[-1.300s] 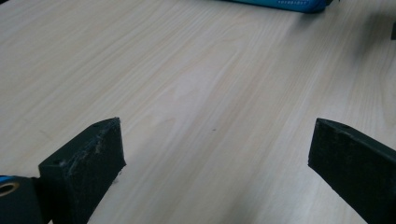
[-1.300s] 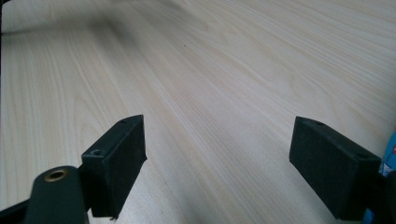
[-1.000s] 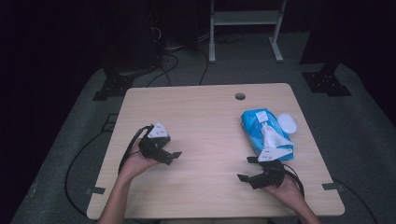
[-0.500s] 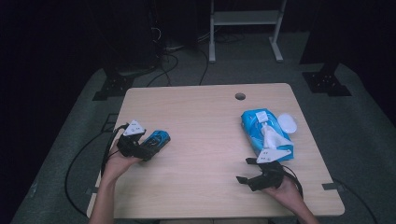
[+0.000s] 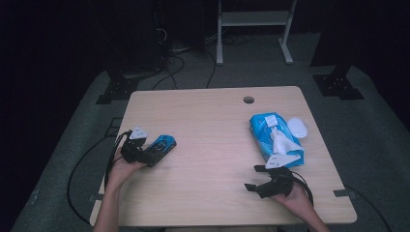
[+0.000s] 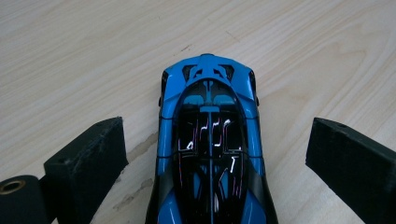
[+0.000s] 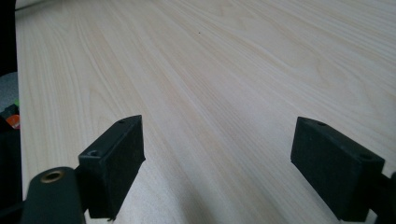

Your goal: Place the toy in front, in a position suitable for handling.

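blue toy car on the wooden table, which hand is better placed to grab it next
Left. The left gripper already straddles the blue toy car, its jaws open on either side. The right gripper sits apart, near the blue wipes pack.

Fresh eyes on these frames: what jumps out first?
The glossy blue and black toy car stands out, lying on the pale wooden table between the wide-open jaws of the left gripper, near the table's left edge. Next, the blue wet-wipe pack with a white wipe sticking out, at the right side, just beyond the open right gripper.
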### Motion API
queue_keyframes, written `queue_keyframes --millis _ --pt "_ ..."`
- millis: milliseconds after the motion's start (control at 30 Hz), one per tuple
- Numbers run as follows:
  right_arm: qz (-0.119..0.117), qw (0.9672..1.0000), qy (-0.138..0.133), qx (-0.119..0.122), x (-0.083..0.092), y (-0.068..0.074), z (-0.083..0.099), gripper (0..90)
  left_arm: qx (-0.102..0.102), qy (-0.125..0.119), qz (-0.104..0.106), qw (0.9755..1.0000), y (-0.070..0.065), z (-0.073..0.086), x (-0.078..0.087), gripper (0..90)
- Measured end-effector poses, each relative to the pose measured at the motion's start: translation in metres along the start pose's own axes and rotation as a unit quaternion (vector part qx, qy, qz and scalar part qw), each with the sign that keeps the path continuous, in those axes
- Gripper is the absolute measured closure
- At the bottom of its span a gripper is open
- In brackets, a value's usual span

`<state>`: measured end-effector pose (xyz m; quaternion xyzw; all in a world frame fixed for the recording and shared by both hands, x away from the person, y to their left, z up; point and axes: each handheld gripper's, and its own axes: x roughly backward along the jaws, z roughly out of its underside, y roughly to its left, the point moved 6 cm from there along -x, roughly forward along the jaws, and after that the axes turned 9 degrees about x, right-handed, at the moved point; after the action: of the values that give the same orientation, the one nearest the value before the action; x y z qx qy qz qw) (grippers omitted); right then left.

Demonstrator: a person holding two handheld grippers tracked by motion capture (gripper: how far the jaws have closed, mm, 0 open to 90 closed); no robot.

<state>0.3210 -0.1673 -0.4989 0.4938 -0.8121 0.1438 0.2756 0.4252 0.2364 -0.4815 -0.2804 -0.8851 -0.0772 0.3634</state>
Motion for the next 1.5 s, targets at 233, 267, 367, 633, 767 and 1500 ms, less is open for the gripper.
queue_keyframes --millis 233,267,367,633,767,1500 --pt "-0.005 1.0000 0.001 -0.006 -0.001 0.001 0.000 16.4 0.018 -0.008 -0.003 0.9998 0.008 -0.001 -0.009 5.4" --pt "-0.005 1.0000 0.002 -0.006 -0.002 0.001 0.000 16.4 0.018 -0.004 -0.004 0.9998 0.009 0.000 -0.010 5.4" --pt "-0.006 1.0000 0.003 -0.006 -0.003 0.001 0.000 16.4 0.013 0.002 -0.004 0.9999 0.008 0.001 -0.014 5.5" --pt "-0.009 0.9999 0.006 -0.006 -0.002 0.002 0.000 16.4 0.008 0.019 -0.004 0.9998 0.004 0.003 -0.022 11.7" --pt "-0.012 0.9999 0.006 -0.005 -0.002 0.003 0.000 16.5 0.031 0.028 -0.001 0.9991 0.004 0.005 -0.026 13.1" --pt "-0.018 0.9996 0.020 0.002 -0.004 0.006 0.002 16.6 0.020 0.050 -0.023 0.9983 0.004 0.010 -0.038 16.3"
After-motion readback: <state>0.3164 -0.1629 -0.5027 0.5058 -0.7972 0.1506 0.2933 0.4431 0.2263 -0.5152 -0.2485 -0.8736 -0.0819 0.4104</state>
